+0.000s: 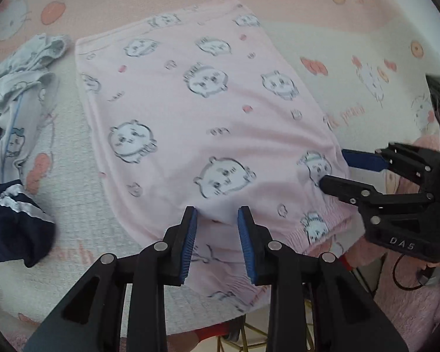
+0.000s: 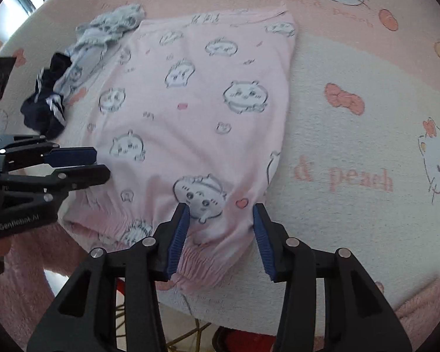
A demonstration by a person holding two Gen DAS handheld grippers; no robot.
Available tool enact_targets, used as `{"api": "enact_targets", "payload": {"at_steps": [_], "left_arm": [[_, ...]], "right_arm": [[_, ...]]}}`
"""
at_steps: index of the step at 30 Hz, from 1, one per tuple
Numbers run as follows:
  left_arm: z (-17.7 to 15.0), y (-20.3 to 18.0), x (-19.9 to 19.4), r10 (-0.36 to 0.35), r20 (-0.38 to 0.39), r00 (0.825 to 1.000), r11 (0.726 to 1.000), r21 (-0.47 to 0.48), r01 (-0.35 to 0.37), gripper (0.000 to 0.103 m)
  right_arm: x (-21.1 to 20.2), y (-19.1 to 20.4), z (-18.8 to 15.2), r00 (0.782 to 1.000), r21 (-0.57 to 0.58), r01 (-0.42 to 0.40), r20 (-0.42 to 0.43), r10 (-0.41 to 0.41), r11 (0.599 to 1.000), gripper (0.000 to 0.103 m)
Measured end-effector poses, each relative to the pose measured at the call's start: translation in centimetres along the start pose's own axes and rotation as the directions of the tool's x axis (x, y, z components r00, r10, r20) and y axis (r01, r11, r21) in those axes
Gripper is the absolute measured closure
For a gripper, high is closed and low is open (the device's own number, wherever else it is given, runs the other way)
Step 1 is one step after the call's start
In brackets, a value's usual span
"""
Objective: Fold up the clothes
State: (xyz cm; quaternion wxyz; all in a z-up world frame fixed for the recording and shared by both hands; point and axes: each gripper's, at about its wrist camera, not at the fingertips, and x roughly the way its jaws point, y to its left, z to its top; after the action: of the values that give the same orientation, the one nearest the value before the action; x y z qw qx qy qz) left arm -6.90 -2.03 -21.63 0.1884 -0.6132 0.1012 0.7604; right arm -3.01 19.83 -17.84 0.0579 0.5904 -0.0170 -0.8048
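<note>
On the cartoon-print blanket [image 1: 366, 44] lies the pink garment [image 1: 190, 111], folded flat, elastic hem nearest. Left claw [image 1: 217, 214] and right claw [image 2: 221, 212] both spread above that hem, pinching nothing. Grey clothes [image 1: 23, 67] and navy clothes [image 1: 14, 223] beside it.

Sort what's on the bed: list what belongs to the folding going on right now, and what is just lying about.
In the job:
- pink printed garment, spread flat
- left tongs, open over its near edge
- right tongs, open over its elastic hem

Lying about:
- crumpled pale blue garment, left of the pink one
- navy garment with white stripes, beside it
- cartoon-print bed cover underneath
</note>
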Motion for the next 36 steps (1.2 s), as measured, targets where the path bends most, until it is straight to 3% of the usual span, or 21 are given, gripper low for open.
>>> {"api": "enact_targets", "payload": {"at_steps": [2, 5, 8, 10, 13, 15, 18, 20, 23, 27, 30, 35, 36], "left_arm": [[-1.6, -0.1, -0.4, 0.039, 0.012, 0.999, 0.999, 0.027, -0.040, 0.071], [-2.6, 2.2, -2.2, 0.112, 0.018, 0.994, 0.989, -0.100, -0.110, 0.070], [-3.2, 1.7, -2.8, 0.056, 0.022, 0.998, 0.992, -0.118, -0.053, 0.070], [-3.5, 1.3, -3.1, 0.013, 0.025, 1.000, 0.992, -0.124, -0.010, 0.070], [-4.6, 1.3, -2.3, 0.096, -0.043, 0.994, 0.989, -0.107, -0.101, 0.066], [-5.2, 2.9, -3.5, 0.070, -0.046, 0.996, 0.979, -0.188, -0.077, 0.065], [-5.5, 5.9, -5.4, 0.093, -0.012, 0.996, 0.954, -0.284, -0.093, 0.065], [-5.3, 8.7, -6.2, 0.063, 0.024, 0.998, 0.925, -0.377, -0.049, 0.065], [-4.8, 12.4, -6.6, 0.060, 0.055, 0.997, 0.882, -0.470, -0.027, 0.065], [-2.9, 14.2, -5.9, 0.031, 0.082, 0.996, 0.901, -0.433, 0.008, 0.065], [-1.5, 13.4, -4.9, 0.005, 0.100, 0.995, 0.929, -0.370, 0.032, 0.065], [0.1, 16.0, -3.7, -0.057, 0.079, 0.995, 0.921, -0.380, 0.083, 0.066], [0.3, 16.3, -3.5, -0.077, 0.083, 0.994, 0.918, -0.382, 0.103, 0.072]], "right_arm": [[0.5, 0.2, -0.5, 0.999, -0.041, 0.039, 0.015, -0.038, 0.998, 0.059], [-0.9, -1.6, -1.5, 0.999, 0.047, 0.031, 0.024, -0.032, 0.998, 0.057], [-2.3, -1.8, -2.0, 0.997, 0.104, 0.013, 0.073, -0.020, 0.994, 0.057], [-2.2, -0.7, -2.0, 0.998, 0.064, -0.006, 0.059, 0.002, 0.998, 0.059], [-1.4, 0.5, -2.3, 1.000, 0.006, 0.016, 0.003, -0.016, 1.000, 0.058], [-1.8, -0.6, -2.8, 0.999, 0.076, -0.037, -0.008, 0.038, 0.996, 0.058], [-2.4, -2.0, -3.7, 0.996, 0.150, -0.085, -0.005, 0.086, 0.985, 0.058], [-2.9, -2.2, -3.6, 0.996, 0.165, -0.089, 0.010, 0.089, 0.982, 0.058], [-2.5, -2.2, -1.1, 0.997, 0.143, -0.073, 0.044, 0.068, 0.987, 0.058], [-1.8, -1.7, 2.7, 0.997, 0.100, -0.039, 0.065, 0.033, 0.994, 0.058], [-1.0, -0.9, 5.0, 0.998, 0.040, 0.006, 0.058, -0.008, 0.999, 0.058], [0.4, -0.4, 8.6, 0.998, 0.009, 0.013, 0.053, -0.014, 1.000, 0.058], [0.7, -0.4, 9.2, 0.998, 0.012, 0.017, 0.052, -0.017, 1.000, 0.058]]}}
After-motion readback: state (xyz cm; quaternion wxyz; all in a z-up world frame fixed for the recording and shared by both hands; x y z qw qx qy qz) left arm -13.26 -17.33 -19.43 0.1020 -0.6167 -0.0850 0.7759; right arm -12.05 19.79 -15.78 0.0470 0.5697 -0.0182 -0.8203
